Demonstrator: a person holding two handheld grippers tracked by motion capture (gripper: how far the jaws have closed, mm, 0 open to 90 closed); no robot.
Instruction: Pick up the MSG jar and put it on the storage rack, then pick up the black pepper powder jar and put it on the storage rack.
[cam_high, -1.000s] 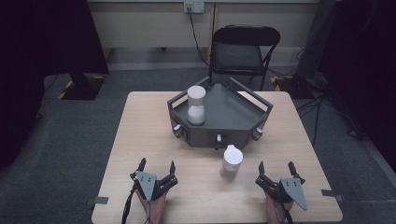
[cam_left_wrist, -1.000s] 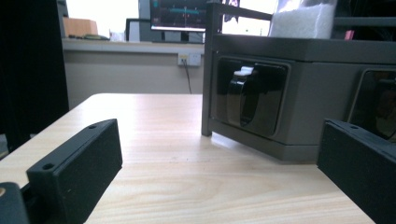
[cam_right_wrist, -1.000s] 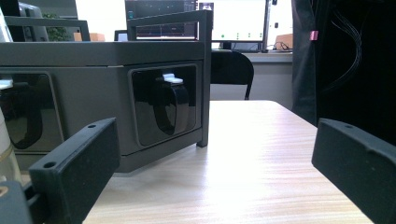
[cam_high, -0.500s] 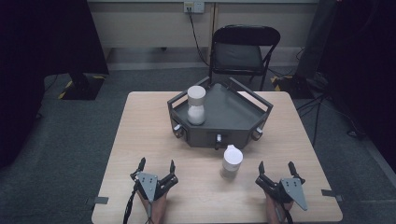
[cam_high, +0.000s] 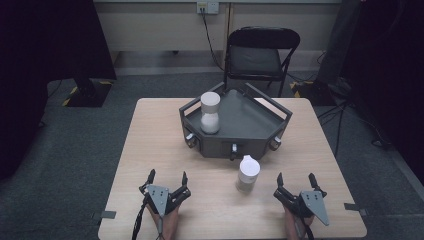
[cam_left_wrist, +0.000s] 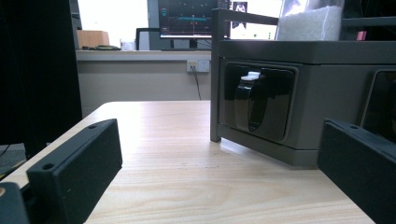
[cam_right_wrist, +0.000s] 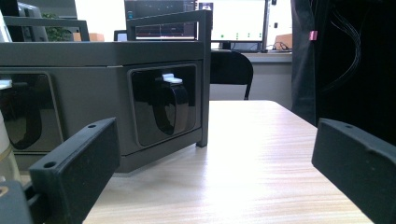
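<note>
While both claws are sitting released near the worktop's (cam_high: 150, 150) front edge, nothing is being gripped yet, so this is looking like the start. The right claw (cam_high: 298, 181) is parking just right of the white bottle (cam_high: 248, 174); the left claw (cam_high: 167, 178) is waiting well left of it. The bottle is standing just in front of the grey tray (cam_high: 250, 135), possibly touching it. Next move is calling for a short sideways reach; bare wood is lying around the bottle.

White jar (cam_high: 248, 173) upright on table, just in front of tray.
</note>
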